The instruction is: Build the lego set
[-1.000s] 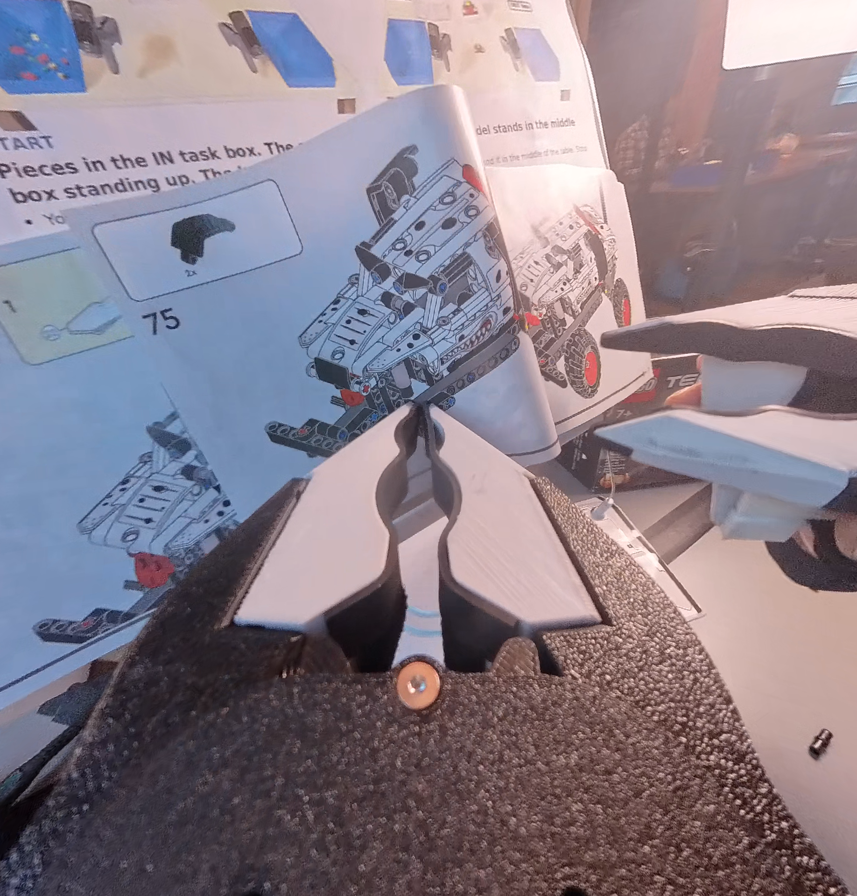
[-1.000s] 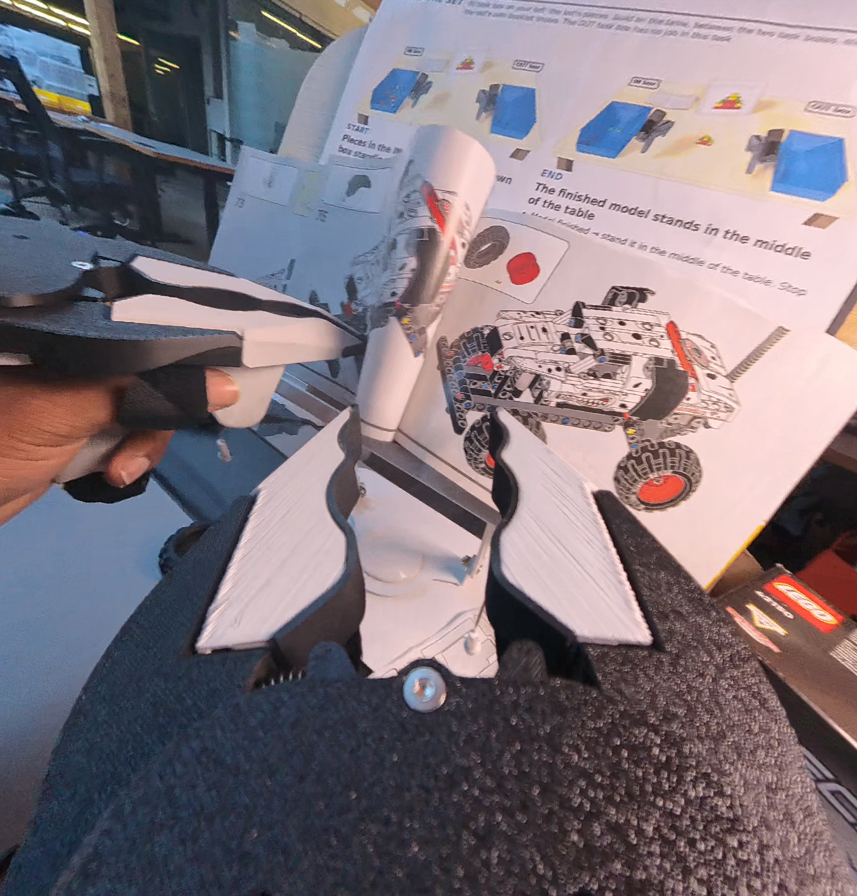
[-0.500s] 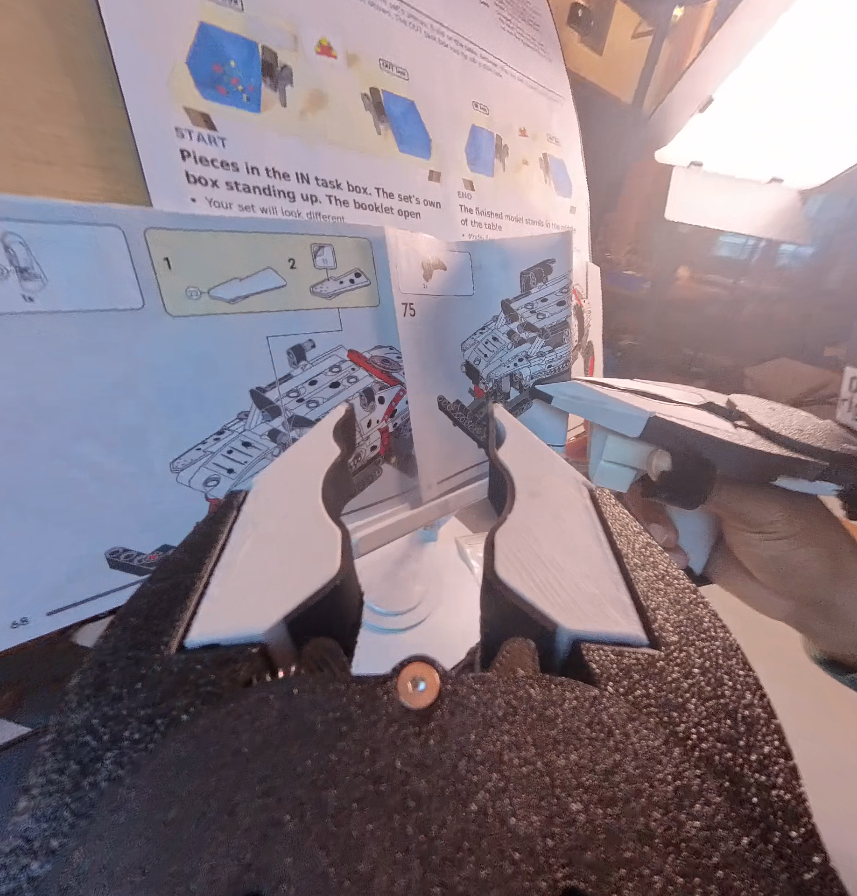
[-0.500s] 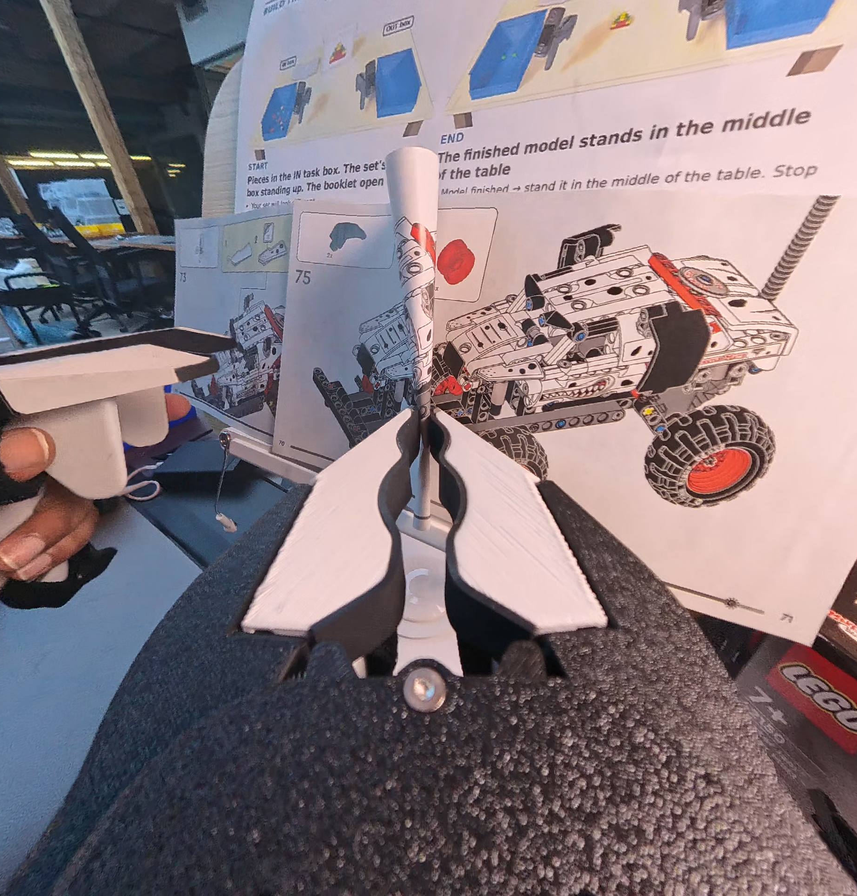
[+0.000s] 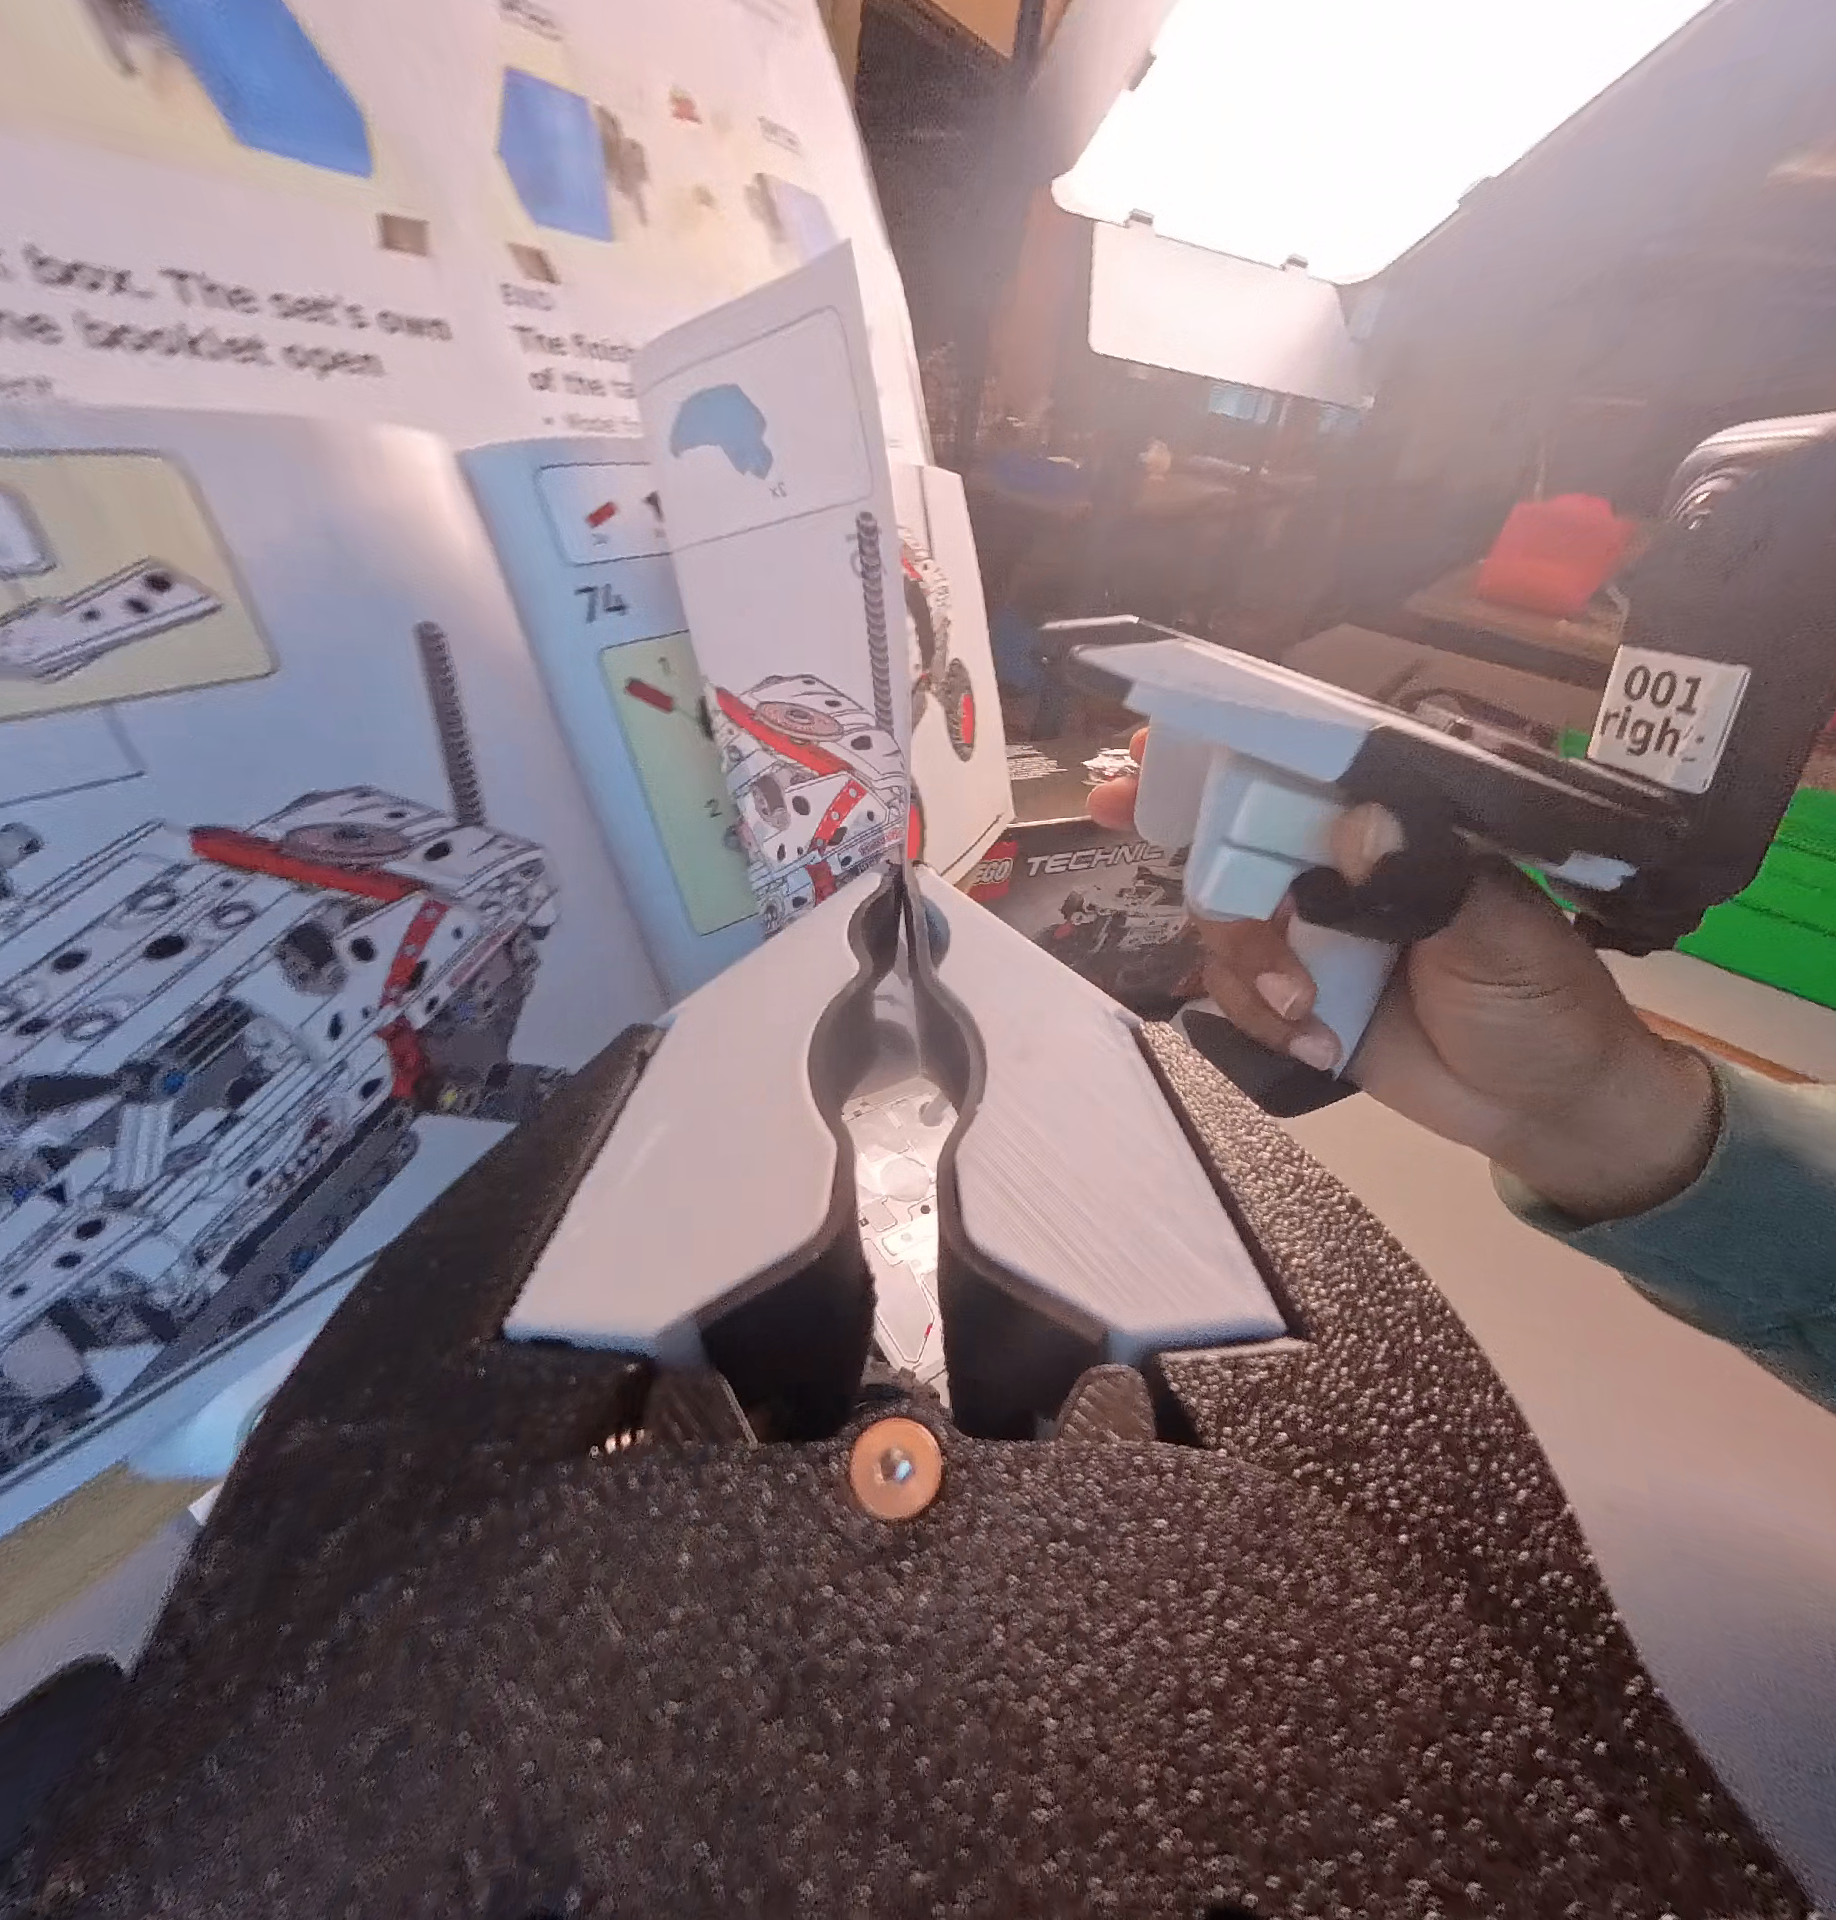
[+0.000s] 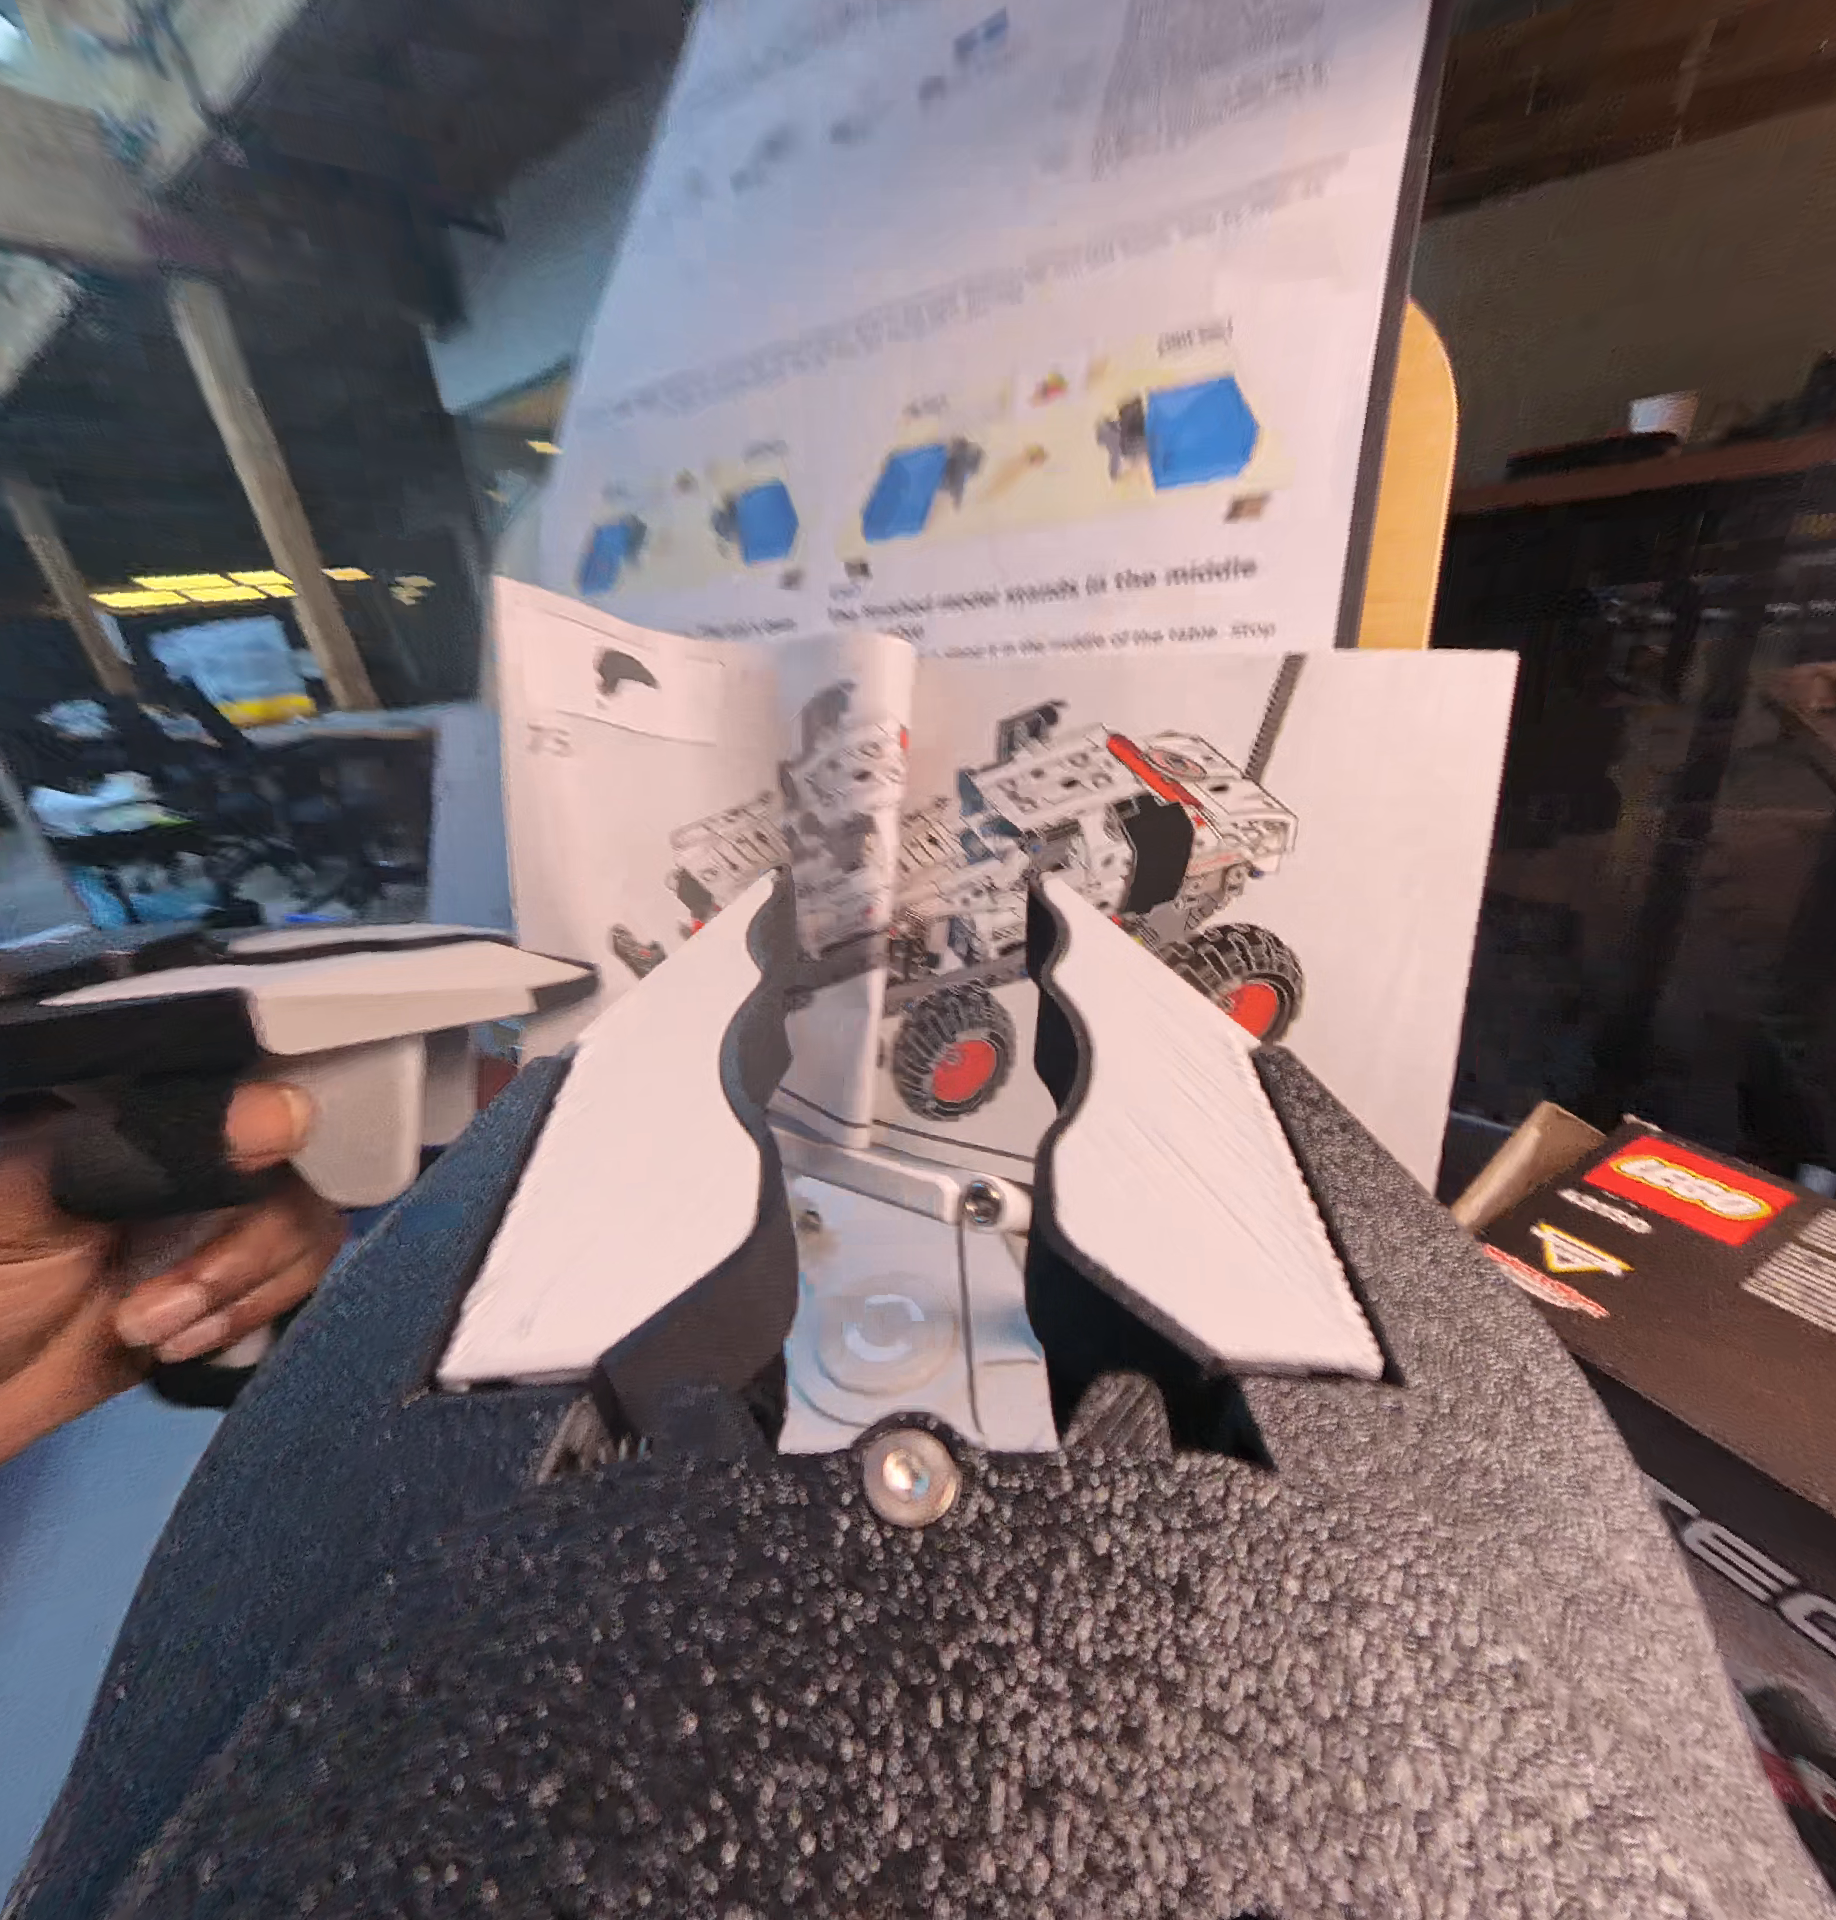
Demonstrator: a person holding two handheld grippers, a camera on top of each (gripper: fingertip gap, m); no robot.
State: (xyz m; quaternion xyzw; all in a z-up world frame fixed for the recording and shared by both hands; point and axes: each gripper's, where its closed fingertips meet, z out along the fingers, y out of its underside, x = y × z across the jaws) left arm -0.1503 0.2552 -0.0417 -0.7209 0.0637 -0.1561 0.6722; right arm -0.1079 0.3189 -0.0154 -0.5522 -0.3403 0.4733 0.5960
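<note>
Seen from the left wrist, the left gripper (image 5: 901, 896) pinched the lower edge of one page (image 5: 789, 582) of the instruction booklet (image 5: 218, 831), which stood open before a printed task sheet (image 5: 270, 260). Off to the right, a hand (image 5: 1454, 997) held the right gripper (image 5: 1101, 657) near a black set box (image 5: 1090, 914). From the right wrist, the right gripper (image 6: 909, 906) stood spread, empty, before the booklet's curled page (image 6: 864, 790), the box (image 6: 1672, 1309) lying at right.
</note>
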